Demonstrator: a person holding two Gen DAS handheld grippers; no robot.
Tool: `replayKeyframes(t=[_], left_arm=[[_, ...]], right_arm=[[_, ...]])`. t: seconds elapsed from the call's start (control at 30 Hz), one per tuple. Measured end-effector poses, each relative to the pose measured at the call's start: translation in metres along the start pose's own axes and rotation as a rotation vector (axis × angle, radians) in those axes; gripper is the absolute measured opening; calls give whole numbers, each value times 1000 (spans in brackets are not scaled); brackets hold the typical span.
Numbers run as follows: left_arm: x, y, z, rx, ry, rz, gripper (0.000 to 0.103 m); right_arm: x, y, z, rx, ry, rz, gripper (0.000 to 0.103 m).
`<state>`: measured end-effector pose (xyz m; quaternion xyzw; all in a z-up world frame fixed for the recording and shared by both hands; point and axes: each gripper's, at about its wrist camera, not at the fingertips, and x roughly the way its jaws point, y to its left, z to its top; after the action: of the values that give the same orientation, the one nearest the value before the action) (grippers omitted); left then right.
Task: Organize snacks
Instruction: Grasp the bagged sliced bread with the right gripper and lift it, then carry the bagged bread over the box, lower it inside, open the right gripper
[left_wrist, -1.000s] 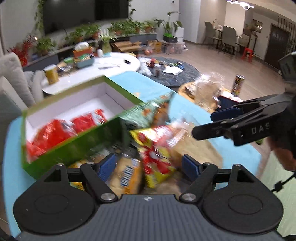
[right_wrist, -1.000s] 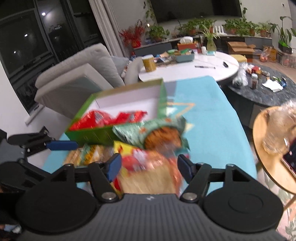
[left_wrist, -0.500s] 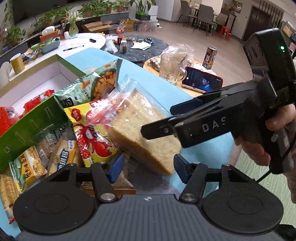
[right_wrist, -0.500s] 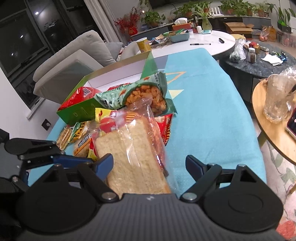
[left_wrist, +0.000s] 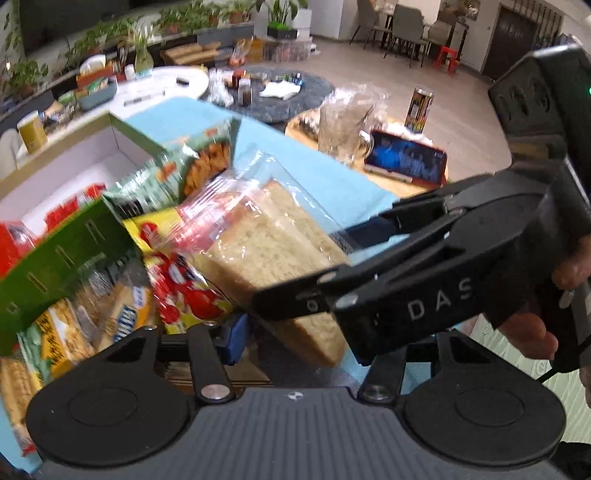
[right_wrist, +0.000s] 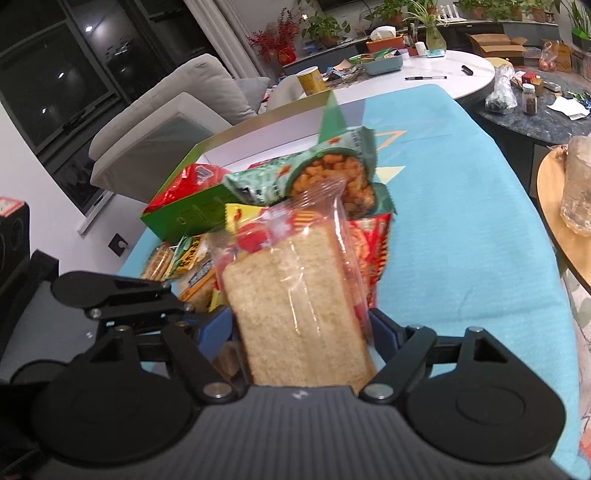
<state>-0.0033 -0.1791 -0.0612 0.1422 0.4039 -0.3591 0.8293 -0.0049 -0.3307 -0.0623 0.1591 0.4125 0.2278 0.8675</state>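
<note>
**Plastic-wrapped bread wanted a light squeeze and a clear way to the box**

Clear plastic bag of sliced brown bread (right_wrist: 295, 314) stood on end near the front edge of the blue-covered counter (right_wrist: 461, 240), its loose neck leaning toward the snack pile behind it. The right gripper (right_wrist: 301, 328) was grasping it. Its jaws had just eased a little wider, the bread sat between them, and a blue pad lay against each side of the loaf.

The left gripper (left_wrist: 301, 345) came in low at the loaf's near end with its jaws just closing. One pad was hidden behind the right gripper, so I could not tell whether it had caught anything.

Doing the step well probably meant pressing no harder, because soft slices crush and slick film slides. A grip low on the loaf rather than on the empty neck looked safer. If the left gripper was meant to help, it should have steadied the bottom corner without pinching the right gripper's finger.

The green cardboard box with a white inside (right_wrist: 192, 218) lay toward the counter's far left corner, with red packets already in it. A pale green bag of orange puffs (right_wrist: 314, 177) leaned over its wall. A yellow-and-red crab-print packet (left_wrist: 177, 288) lay against the loaf. Lifting the bread straight up before carrying it across would likely have kept those two from being dragged along.
</note>
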Motion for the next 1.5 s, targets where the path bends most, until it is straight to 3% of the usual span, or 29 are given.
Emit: replayKeyframes(t=[0.37, 0.57, 0.97, 1.5], left_arm=[[-60, 14, 18, 63, -190, 155, 53], [-74, 39, 28, 29, -241, 221, 54], [-73, 84, 52, -49, -283, 294, 56], [-44, 120, 70, -115, -261, 278, 57]], right_arm=[[-19, 49, 32, -38, -122, 54, 75], [-6, 71, 60, -65, -148, 90, 75], [22, 87, 97, -94, -155, 112, 75], [54, 70, 128, -75, -122, 94, 75]])
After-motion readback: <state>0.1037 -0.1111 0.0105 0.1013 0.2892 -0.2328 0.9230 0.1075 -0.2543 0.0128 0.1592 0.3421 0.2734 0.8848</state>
